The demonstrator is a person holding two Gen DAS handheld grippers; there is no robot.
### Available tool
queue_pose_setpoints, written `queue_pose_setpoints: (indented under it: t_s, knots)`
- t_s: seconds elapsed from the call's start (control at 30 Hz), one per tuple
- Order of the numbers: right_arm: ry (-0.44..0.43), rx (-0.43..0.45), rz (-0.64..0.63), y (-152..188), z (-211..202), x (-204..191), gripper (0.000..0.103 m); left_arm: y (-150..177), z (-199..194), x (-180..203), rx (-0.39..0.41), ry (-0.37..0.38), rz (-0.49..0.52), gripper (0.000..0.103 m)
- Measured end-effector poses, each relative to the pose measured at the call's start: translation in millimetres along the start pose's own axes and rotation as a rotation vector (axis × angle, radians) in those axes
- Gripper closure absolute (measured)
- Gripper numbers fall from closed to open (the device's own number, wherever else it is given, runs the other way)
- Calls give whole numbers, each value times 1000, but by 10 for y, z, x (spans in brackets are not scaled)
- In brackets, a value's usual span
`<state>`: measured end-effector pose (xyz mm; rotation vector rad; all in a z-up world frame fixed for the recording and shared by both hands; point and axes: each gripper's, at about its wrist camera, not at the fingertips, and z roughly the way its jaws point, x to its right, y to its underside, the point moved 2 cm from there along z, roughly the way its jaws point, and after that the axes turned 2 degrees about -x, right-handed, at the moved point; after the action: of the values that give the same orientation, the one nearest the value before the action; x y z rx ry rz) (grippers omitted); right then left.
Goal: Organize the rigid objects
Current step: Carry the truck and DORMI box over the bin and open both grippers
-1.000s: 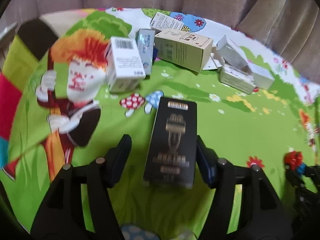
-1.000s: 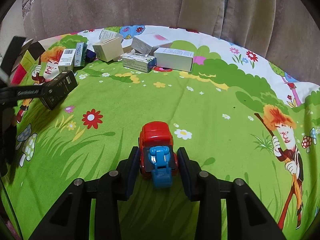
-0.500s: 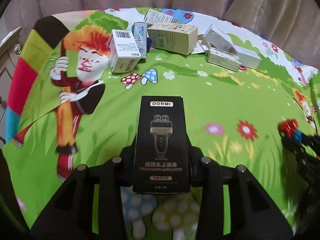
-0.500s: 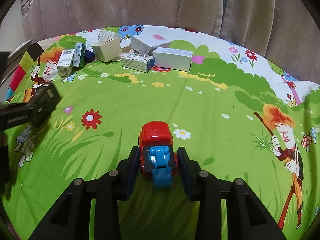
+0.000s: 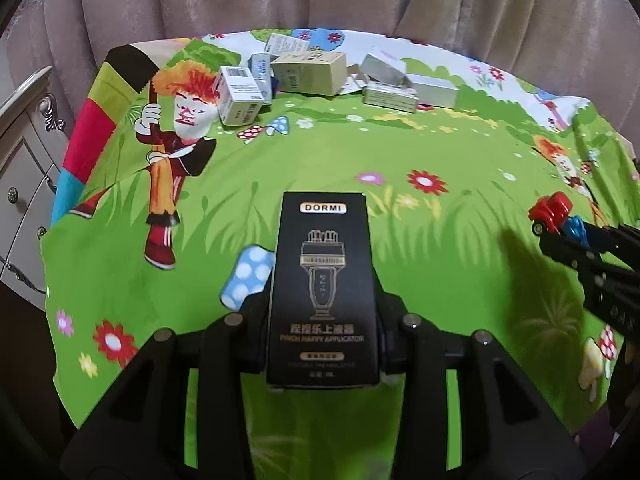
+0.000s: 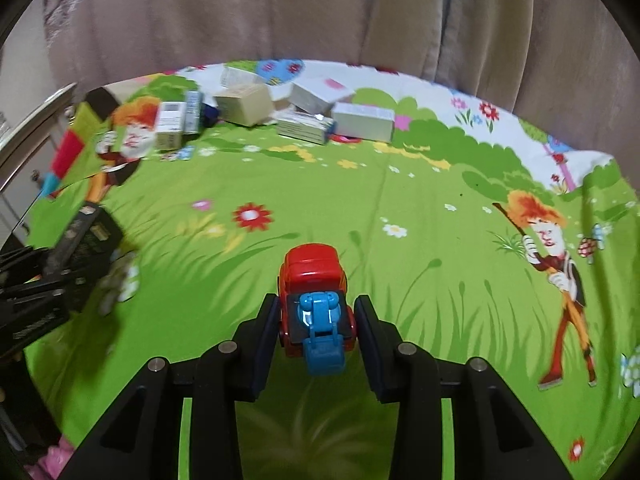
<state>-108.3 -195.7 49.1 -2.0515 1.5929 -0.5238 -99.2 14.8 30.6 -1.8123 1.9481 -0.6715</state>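
A black "DORMI" box (image 5: 324, 280) stands lengthwise between the pads of my left gripper (image 5: 322, 312), which is shut on it above the green cartoon cloth (image 5: 440, 152). My right gripper (image 6: 316, 316) is shut on a red toy car with a blue part (image 6: 312, 276), held just over the cloth. In the left wrist view the toy car (image 5: 550, 210) and the right gripper's fingers (image 5: 592, 256) show at the right edge. In the right wrist view the black box (image 6: 86, 236) shows at the left edge, on the dark frame of the left gripper.
Several white and tan cartons (image 5: 308, 72) lie clustered at the cloth's far edge, also seen as the carton cluster (image 6: 244, 104). A pale drawer cabinet (image 5: 24, 160) stands left of the cloth. Beige curtains (image 6: 320, 12) hang behind.
My left gripper has shut on the black box and drawn it back from the cartons, off the cloth. My right gripper has risen a little with the toy car still in it.
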Motion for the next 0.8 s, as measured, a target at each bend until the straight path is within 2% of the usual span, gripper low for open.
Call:
queue_pose_setpoints:
  t_s: [0.17,0.3,0.37,0.53,0.8]
  knots:
    - [26,20,-45,210,-360,-135,64,106,-237,235,25,29,46,60]
    - [37,27,-12,434,-612,-36,64,209,-425,478,36,67,95,60]
    - [72,29,-5,560,-732,22,64,245,-502,599,40,82,121,60]
    - [101,59,73,824,-1115,319,64,327,-655,975,49,115,201,60]
    - [181,76,170,1251,-1659,756,64,515,-925,1712,65,192,385,60]
